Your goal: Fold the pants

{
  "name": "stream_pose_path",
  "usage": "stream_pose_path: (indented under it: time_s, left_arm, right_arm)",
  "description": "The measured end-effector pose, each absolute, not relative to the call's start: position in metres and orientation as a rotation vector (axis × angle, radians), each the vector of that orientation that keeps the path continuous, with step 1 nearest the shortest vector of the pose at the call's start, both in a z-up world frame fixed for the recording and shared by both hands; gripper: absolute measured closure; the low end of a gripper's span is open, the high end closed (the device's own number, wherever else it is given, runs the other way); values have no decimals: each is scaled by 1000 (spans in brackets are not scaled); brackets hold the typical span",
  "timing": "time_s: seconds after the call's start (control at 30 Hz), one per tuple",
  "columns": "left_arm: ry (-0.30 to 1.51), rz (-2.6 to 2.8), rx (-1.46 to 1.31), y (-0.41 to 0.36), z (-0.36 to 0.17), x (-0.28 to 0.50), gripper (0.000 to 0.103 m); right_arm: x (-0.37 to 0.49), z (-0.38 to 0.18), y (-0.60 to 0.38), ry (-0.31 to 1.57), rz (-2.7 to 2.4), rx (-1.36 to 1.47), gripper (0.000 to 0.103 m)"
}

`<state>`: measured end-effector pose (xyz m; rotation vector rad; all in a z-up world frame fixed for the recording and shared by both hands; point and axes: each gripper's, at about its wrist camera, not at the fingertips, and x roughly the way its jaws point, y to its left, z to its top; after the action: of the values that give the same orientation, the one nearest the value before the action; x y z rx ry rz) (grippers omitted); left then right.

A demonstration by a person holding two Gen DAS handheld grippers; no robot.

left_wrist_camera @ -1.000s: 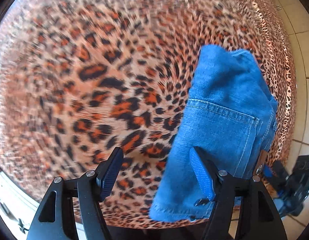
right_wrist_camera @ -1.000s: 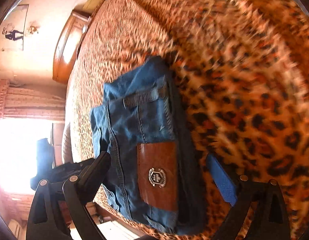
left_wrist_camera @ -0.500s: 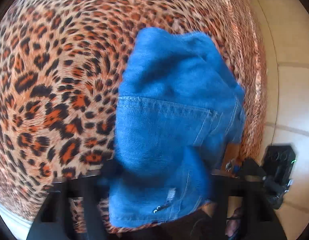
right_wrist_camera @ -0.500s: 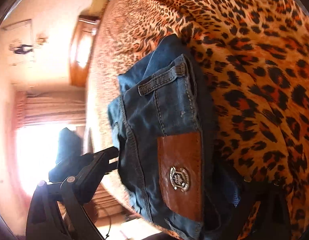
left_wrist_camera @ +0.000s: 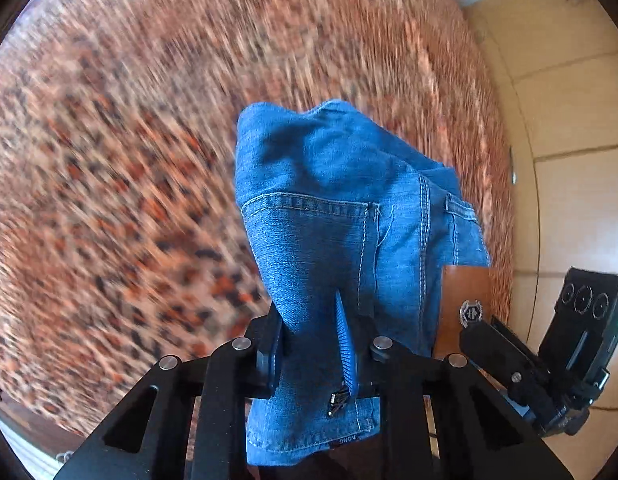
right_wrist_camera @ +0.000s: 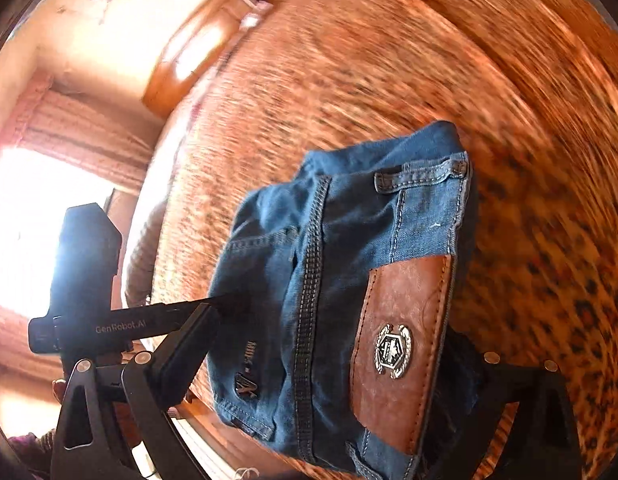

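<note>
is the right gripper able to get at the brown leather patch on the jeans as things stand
Probably yes. The leather patch lies uncovered on the jeans, between the right gripper fingers. The left gripper, whose jaws have just been closing, pinches denim off to one side, clear of it.

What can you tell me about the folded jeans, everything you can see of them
The jeans are blue denim with pale stitching, folded into a thick bundle above the leopard-print bedspread. A back pocket, a belt loop and a brown leather patch bearing a metal emblem show. The left gripper, whose jaws have just been closing, pinches the waistband end; the right gripper straddles the patch side, one finger hidden behind cloth.
</note>
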<state>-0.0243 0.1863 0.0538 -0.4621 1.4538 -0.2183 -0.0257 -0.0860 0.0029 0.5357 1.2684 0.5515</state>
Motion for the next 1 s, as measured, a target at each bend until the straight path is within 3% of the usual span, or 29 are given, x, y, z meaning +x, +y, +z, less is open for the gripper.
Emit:
stream_pose_path:
  time_s: [0.07,0.13,0.27,0.43,0.67,0.87,1.0]
  left_arm:
    - [1385,-187,-436,205,69,-15,81]
    - [1357,-109,-365,221,68,-3,65]
    - [1396,61,-227,248,49,-1,64]
    - [1389,87,-299,272,41,-22,49]
    - [1352,56,-269,253,51,-52,49]
    - [1283,39,-227,241,75,-74,49]
    - [1253,41,-236,239,80,-84,49]
  right_arm:
    - [-17,19,-67,1202,587,515,2]
    - [-5,21,-51,1186,582,483,2]
    - [16,-19,-27,1372,297,149,1]
    - [1,-9,-29,1337,225,170,1]
    - [-37,54,-7,1119,129,-78,1]
    - [-69,107,-5,855,59,-136,0]
    - [-80,124,-7,796,13,-168,0]
